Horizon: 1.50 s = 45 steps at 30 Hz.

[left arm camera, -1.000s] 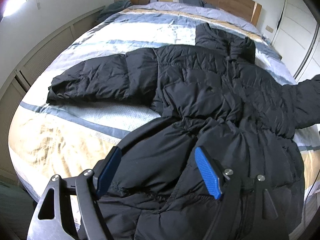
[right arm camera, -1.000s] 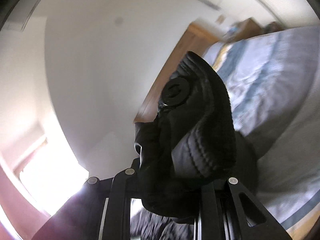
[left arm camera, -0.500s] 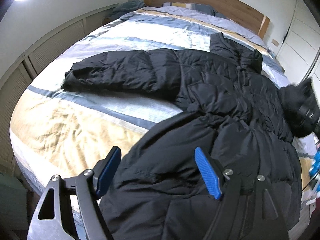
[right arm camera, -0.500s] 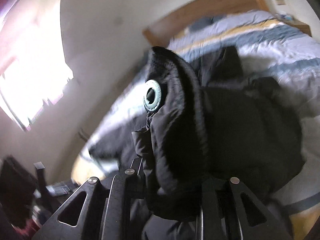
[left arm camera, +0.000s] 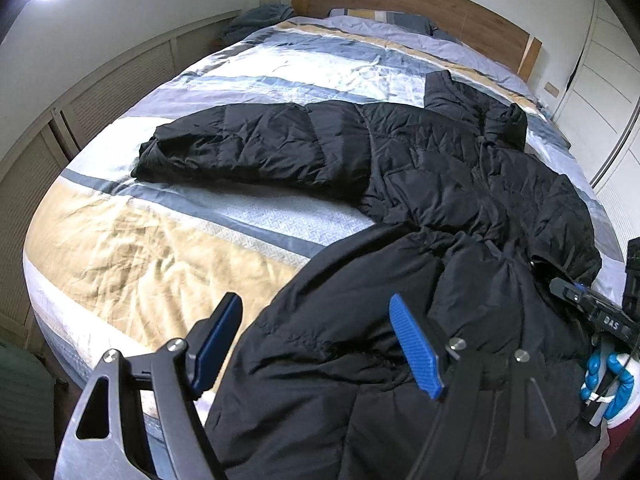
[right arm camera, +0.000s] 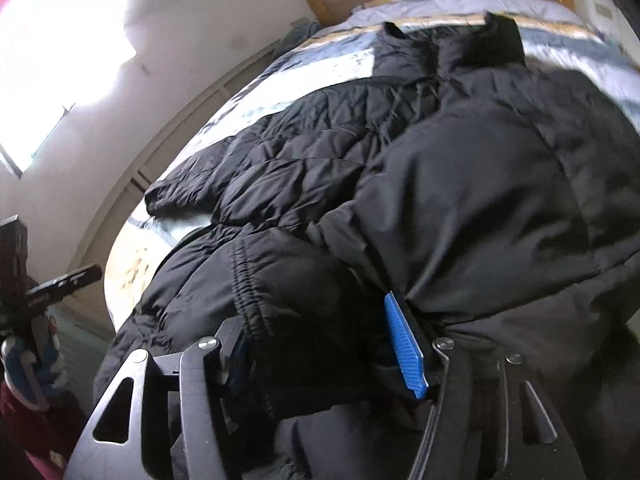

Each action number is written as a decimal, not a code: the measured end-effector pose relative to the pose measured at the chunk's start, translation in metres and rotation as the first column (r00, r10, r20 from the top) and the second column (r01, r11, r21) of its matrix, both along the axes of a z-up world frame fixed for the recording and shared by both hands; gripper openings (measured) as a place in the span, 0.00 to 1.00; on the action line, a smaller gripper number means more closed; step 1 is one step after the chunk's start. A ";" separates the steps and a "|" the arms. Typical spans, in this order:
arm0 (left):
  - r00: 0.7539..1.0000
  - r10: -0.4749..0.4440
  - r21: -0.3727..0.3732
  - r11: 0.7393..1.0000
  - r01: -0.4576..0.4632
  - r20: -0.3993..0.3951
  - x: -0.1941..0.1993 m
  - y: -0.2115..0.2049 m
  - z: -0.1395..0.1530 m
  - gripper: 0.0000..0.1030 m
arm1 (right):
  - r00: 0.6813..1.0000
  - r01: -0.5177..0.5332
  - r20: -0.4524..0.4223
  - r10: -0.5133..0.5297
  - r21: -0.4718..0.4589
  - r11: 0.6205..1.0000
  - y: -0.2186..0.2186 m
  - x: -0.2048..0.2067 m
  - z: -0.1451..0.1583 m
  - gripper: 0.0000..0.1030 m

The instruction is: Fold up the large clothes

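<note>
A black puffer jacket (left arm camera: 440, 184) lies spread on the striped bed (left arm camera: 160, 256), collar toward the headboard. One sleeve (left arm camera: 248, 148) stretches out flat to the left. The other sleeve (right arm camera: 500, 160) is folded over the jacket's body. My left gripper (left arm camera: 314, 308) hovers open above the jacket's near hem, nothing between its blue pads (left arm camera: 416, 352). My right gripper (right arm camera: 316, 320) sits low at the folded sleeve's cuff; its jaws are opening, with black fabric still lying between them. Its tip (left arm camera: 576, 300) shows at the left wrist view's right edge.
A wooden headboard (left arm camera: 420, 4) and pillows close the far end. Louvered panels (left arm camera: 120, 92) run along the left wall, white wardrobe doors (left arm camera: 612, 80) on the right. A blue-and-white gloved hand (left arm camera: 608, 376) holds the right gripper; the other gloved hand (right arm camera: 32, 368) appears at left.
The right gripper swung the sleeve from high in the air down across the jacket's body, then its jaws parted. The left gripper shifted a little sideways and stayed open.
</note>
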<state>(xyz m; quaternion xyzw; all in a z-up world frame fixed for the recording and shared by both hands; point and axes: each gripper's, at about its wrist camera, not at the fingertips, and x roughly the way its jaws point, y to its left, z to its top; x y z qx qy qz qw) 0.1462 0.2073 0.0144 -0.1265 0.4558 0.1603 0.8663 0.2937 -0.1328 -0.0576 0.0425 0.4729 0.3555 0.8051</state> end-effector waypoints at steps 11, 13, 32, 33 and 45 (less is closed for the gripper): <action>0.984 -0.177 0.050 0.983 0.177 0.000 0.052 -0.084 0.019 0.73 | 0.987 -0.111 0.129 0.099 0.091 0.990 -0.036 -0.040 0.066 0.59; 0.974 -0.225 0.054 0.973 0.224 0.002 0.067 -0.107 0.022 0.73 | 0.986 -0.061 0.162 0.046 0.084 0.995 -0.060 -0.030 0.074 0.59; 0.935 -0.350 -0.019 0.937 0.350 -0.051 0.237 -0.243 -0.060 0.74 | 0.969 0.206 0.150 -0.195 -0.066 0.976 -0.138 0.104 -0.005 0.60; 0.935 -0.348 -0.032 0.937 0.347 -0.064 0.238 -0.240 -0.069 0.74 | 0.971 0.207 0.137 -0.197 -0.063 0.976 -0.138 0.104 -0.015 0.60; 0.958 -0.276 0.051 0.959 0.280 -0.079 0.194 -0.209 -0.056 0.74 | 0.954 0.238 0.221 -0.204 -0.141 0.961 -0.137 0.085 -0.004 0.61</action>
